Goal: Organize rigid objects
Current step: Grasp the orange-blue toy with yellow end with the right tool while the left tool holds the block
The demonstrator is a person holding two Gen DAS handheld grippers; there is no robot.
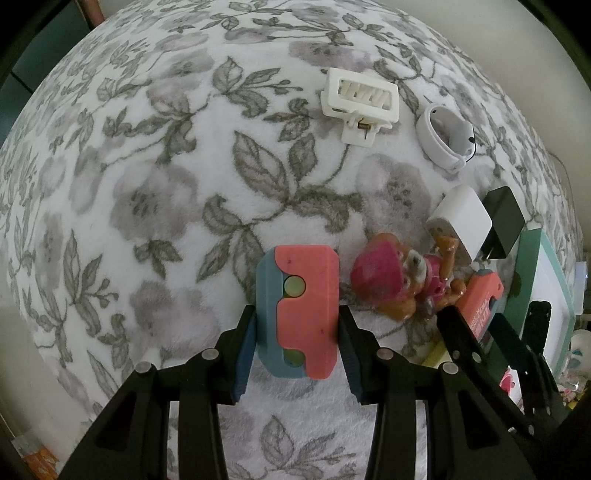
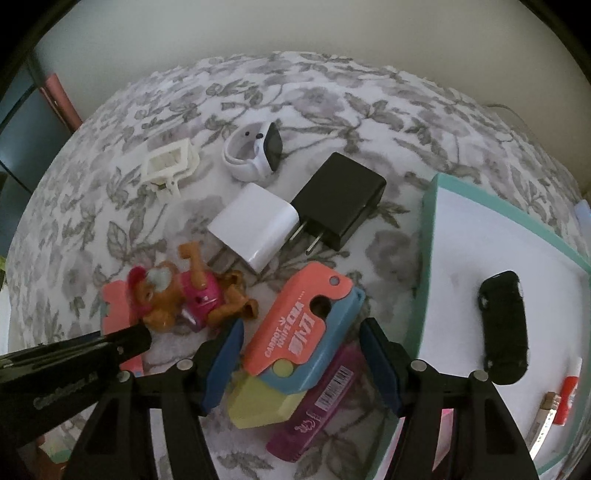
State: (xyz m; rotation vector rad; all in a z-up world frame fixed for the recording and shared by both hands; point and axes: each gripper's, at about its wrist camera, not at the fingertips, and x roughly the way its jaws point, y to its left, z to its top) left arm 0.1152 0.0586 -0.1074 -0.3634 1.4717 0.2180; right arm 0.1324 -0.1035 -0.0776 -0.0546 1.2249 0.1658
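Wrists down, your left hand-held gripper (image 1: 296, 312) pinching one toy knife (image 1: 310, 280), right hand-held gripper (image 2: 302, 323) spread around the second toy knife (image 2: 291, 317).

A floral blanket (image 1: 155, 192) lies below, perhaps against a pale wall (image 2: 295, 33).

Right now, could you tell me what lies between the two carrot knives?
The dog toy lies between the left-held knife and the right one, as both wrist views show.

Fleecy floral blanket (image 1: 155, 206), matt plastic toys (image 1: 299, 314)
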